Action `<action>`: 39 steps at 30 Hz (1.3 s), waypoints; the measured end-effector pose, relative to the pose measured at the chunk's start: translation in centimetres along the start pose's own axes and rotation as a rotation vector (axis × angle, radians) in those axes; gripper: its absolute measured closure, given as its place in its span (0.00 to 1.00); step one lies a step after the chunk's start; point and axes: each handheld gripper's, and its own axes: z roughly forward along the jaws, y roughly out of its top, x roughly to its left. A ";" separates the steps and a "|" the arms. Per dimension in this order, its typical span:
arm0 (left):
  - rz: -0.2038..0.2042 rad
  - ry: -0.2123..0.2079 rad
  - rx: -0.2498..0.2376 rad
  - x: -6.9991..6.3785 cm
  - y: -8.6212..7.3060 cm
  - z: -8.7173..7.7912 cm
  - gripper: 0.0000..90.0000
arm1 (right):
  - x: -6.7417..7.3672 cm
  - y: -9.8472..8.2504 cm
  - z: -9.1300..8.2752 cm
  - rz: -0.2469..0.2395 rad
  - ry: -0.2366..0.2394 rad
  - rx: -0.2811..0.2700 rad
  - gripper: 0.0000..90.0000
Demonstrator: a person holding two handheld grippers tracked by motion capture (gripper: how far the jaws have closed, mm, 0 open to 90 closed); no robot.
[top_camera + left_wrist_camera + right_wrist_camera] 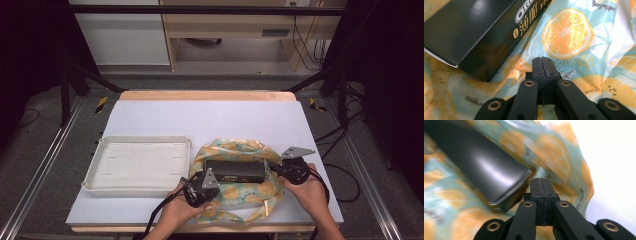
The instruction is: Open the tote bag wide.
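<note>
Black box (pixel 235 171) lies on orange-print bag (pixel 240 192), mid worktop (pixel 210 117), right of white tray (pixel 137 162); left claw (pixel 542 60) clenched, thin bag film pinched; right claw (pixel 540 180) clenched beside box corner.

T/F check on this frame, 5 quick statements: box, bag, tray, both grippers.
1. The black box lies on the fruit-print bag. True.
2. The white tray holds the box. False: it holds nothing; the box is to its right.
3. The left gripper has its jaws shut. True.
4. The right gripper stands wide open. False: its jaws are shut.
5. The tray sits right of the bag. False: it is to its left in the high view.
</note>
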 end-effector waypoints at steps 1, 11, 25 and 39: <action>-0.001 0.000 -0.007 0.0 0.1 -0.2 0.98 | 0.2 0.3 -0.5 -0.013 0.012 0.000 0.96; 0.011 0.037 -0.049 0.5 1.7 -3.3 0.60 | 0.7 3.2 -2.1 -0.124 0.146 0.006 0.57; 0.028 0.041 -0.007 2.9 2.1 -7.0 0.30 | 2.2 6.0 0.5 -0.405 0.204 0.226 0.39; 0.035 0.052 0.045 4.6 -0.2 -9.4 0.21 | 3.0 6.8 3.2 -0.495 0.246 0.379 0.36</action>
